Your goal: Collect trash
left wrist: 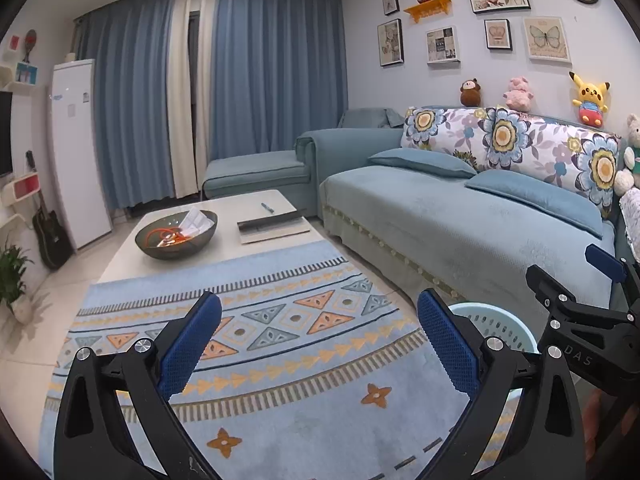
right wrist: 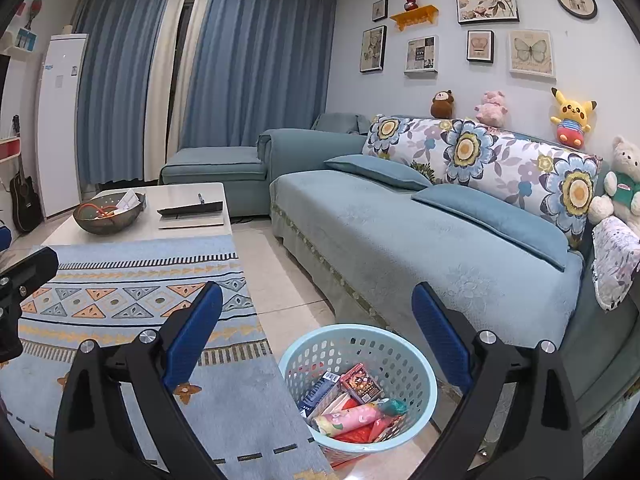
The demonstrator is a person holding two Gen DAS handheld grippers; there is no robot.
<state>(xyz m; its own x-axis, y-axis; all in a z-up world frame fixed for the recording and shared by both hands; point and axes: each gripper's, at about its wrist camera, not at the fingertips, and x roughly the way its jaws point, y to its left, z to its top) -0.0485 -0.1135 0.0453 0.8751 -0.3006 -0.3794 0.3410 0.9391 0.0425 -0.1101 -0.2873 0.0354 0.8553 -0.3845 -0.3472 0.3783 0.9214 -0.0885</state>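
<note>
A light blue perforated basket (right wrist: 356, 384) stands on the floor between the rug and the sofa, holding several wrappers and packets (right wrist: 352, 404). My right gripper (right wrist: 316, 300) is open and empty, held above and just behind the basket. My left gripper (left wrist: 320, 308) is open and empty over the rug. In the left wrist view the basket's rim (left wrist: 500, 324) shows at the lower right, partly hidden by my finger, and the right gripper's body (left wrist: 580, 320) sits above it. The left gripper's body (right wrist: 16, 292) shows at the left edge of the right wrist view.
A blue patterned rug (left wrist: 260, 360) covers the floor. A white coffee table (left wrist: 224, 220) carries a dark bowl (left wrist: 176, 234) with paper and an orange cord, a book (left wrist: 272, 226) and a pen (left wrist: 267, 208). A blue sofa (right wrist: 420, 232) runs along the right.
</note>
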